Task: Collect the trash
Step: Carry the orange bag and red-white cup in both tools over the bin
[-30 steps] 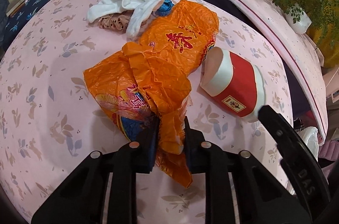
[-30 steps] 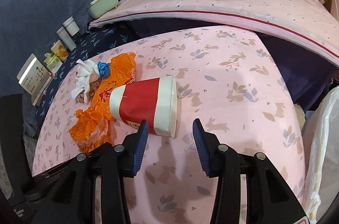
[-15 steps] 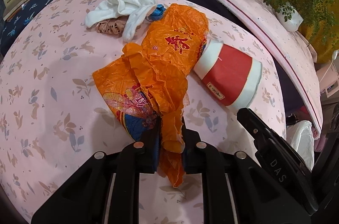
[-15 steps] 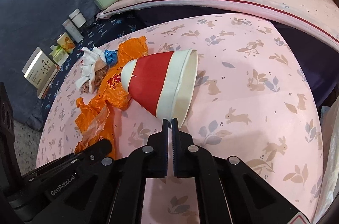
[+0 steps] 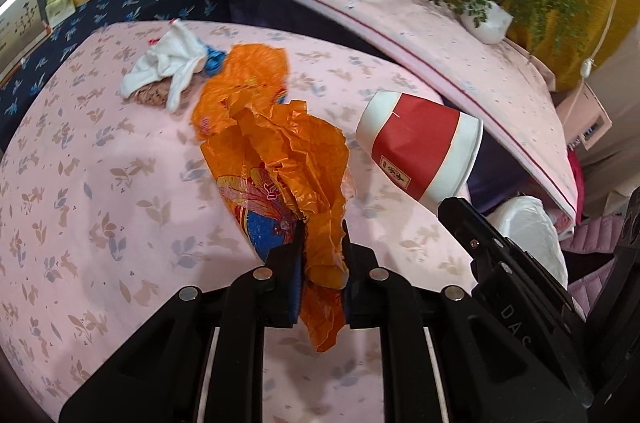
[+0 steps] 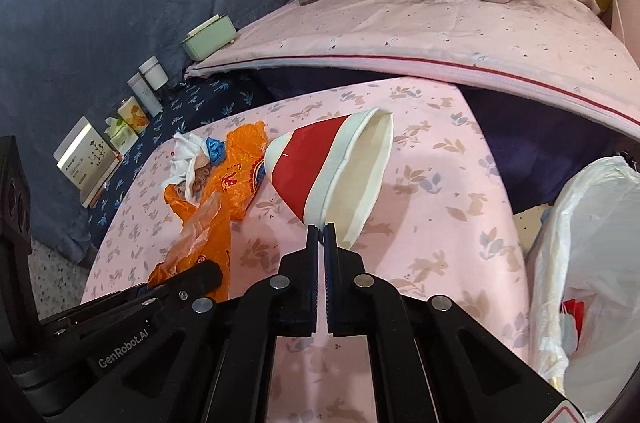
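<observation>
Left wrist view, left to right: white cloth [image 5: 168, 63] bunched with a blue scrap [image 5: 215, 61] on the pink printed bedspread [image 5: 80, 183]; crumpled orange plastic bag [image 5: 280, 151] trailing from beside the cloth down to the left gripper [image 5: 322, 243], fingers pinched on its lower folds, loose tail hanging below the pads; red-and-white paper cup [image 5: 420, 147] tilted, clear of the bedspread, held at its rim by the right gripper [image 5: 452, 207]; white plastic sack [image 5: 528, 223] past the bed edge; potted plant [image 5: 486, 19] on the raised pink ledge behind.

Right wrist view, left to right: boxes and jars [image 6: 132, 111] lined along the dark blue floral strip; white cloth [image 6: 186, 155] and blue scrap [image 6: 215, 149]; orange plastic bag [image 6: 224, 191] running down to the left gripper's finger [image 6: 188, 279]; red-and-white paper cup [image 6: 320, 171], open mouth facing right, lower rim nipped between the right gripper [image 6: 321, 231] fingers, pressed nearly together; white plastic sack [image 6: 580, 263] at the bed's right edge, open, coloured scraps inside.
</observation>
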Demonstrator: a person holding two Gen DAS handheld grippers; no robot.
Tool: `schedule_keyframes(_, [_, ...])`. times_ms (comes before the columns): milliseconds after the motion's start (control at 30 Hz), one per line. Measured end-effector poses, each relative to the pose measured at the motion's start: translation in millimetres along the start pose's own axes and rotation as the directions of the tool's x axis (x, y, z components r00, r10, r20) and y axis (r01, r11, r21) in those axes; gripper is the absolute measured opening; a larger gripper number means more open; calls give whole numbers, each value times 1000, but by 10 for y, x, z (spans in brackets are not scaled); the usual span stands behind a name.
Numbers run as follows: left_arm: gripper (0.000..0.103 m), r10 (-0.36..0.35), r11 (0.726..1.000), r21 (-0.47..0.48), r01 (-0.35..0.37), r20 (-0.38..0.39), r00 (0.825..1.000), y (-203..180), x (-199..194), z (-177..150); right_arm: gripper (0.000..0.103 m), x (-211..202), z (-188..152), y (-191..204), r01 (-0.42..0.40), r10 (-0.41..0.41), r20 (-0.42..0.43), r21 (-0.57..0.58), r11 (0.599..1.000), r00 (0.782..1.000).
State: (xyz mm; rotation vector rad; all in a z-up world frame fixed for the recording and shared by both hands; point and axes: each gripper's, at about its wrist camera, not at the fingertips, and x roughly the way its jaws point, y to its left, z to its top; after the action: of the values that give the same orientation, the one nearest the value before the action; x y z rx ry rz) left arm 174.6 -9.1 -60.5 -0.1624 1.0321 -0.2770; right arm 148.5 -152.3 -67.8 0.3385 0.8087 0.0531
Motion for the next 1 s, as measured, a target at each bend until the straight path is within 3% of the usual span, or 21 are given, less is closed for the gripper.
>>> schedule_keyframes(467, [14,-92,972,222,83,30,995,-1117,-278,-150,3,-898,76,-721,89,-105,159,102,991,982])
schedule_keyframes(700, [14,-150,931,338,136,17,988,-1719,-328,-291,3,-1278,-4,-1201,146,-182,205,175,974,962])
schedule_keyframes(1000, [15,-215,876,428,221,-63,975,-2307,-208,-492,3,-1592,-230,-1818,209,-277,210,295,932,938])
